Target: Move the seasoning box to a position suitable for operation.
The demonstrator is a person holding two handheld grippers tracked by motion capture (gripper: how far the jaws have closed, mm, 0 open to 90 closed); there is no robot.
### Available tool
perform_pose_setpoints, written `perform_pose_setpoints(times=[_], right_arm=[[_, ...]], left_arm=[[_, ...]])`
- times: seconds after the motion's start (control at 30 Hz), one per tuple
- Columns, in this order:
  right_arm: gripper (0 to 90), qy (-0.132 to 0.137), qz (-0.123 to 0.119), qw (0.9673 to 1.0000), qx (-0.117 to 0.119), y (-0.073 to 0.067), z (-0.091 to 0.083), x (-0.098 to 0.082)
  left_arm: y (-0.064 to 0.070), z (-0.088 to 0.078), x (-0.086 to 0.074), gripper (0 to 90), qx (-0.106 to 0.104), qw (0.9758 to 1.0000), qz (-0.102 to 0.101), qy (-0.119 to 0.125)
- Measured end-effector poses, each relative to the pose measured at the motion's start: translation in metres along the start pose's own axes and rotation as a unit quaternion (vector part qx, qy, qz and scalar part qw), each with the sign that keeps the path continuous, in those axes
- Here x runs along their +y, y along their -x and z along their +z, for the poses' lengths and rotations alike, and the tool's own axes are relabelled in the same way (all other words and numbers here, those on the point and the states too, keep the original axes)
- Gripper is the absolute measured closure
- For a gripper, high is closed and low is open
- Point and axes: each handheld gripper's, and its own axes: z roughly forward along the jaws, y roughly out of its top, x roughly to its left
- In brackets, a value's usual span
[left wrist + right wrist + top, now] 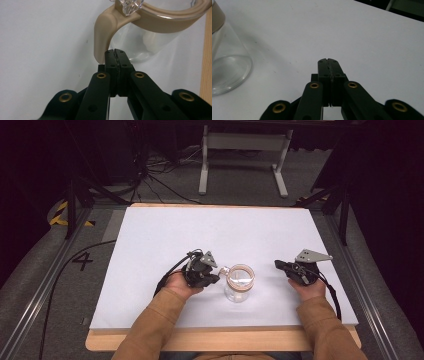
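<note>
My left fingers are pressed together, empty, tips just beside the beige handle of the clear glass pitcher with a beige rim. It stands upright near the desk's front edge, midway between its sides. My right fingers, also closed and empty, rest apart toward the right edge. The white top behind is bare.

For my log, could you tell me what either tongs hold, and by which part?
Nothing: both the left tongs and right tongs are shut empty beside the glass jug.
</note>
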Motion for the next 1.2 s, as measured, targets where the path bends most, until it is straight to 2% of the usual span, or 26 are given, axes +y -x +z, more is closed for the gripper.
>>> perform_pose_setpoints(times=[0.23,0.37,0.53,0.6,0.73,0.9,1.0,1.1,1.2], right_arm=[[89.8,0.002,-0.008,1.0000,0.003,-0.008,-0.005,0.001],[89.8,0.002,-0.013,0.9999,0.005,-0.014,-0.007,0.001],[89.8,-0.001,-0.019,0.9998,0.010,-0.021,-0.008,0.001],[89.8,-0.004,-0.022,0.9997,0.013,-0.023,-0.008,0.001],[89.8,-0.004,-0.023,0.9996,0.019,-0.024,-0.006,0.002],[89.8,-0.014,-0.015,0.9990,0.040,-0.029,-0.001,0.008],[89.8,-0.020,-0.016,0.9984,0.051,-0.034,0.002,0.013],[89.8,-0.029,-0.029,0.9962,0.077,-0.047,0.011,0.023],[89.8,-0.034,-0.037,0.9950,0.087,-0.051,0.018,0.027]], left_arm=[[-0.005,0.001,0.004,89.8,0.026,0.9995,-0.004,0.015],[-0.010,0.002,0.005,89.8,0.037,0.9987,-0.013,0.031],[-0.017,0.003,0.004,89.8,0.045,0.9977,-0.029,0.041],[-0.018,0.003,0.003,89.8,0.041,0.9977,-0.035,0.041],[-0.017,0.002,0.003,89.7,0.040,0.9979,-0.029,0.042],[-0.017,-0.008,0.000,88.2,0.035,0.9985,-0.028,0.030],[-0.018,-0.014,-0.004,87.7,0.036,0.9983,-0.036,0.028],[-0.019,-0.021,-0.008,89.3,0.039,0.9978,-0.047,0.029],[-0.020,-0.028,-0.014,89.5,0.038,0.9974,-0.056,0.026]])
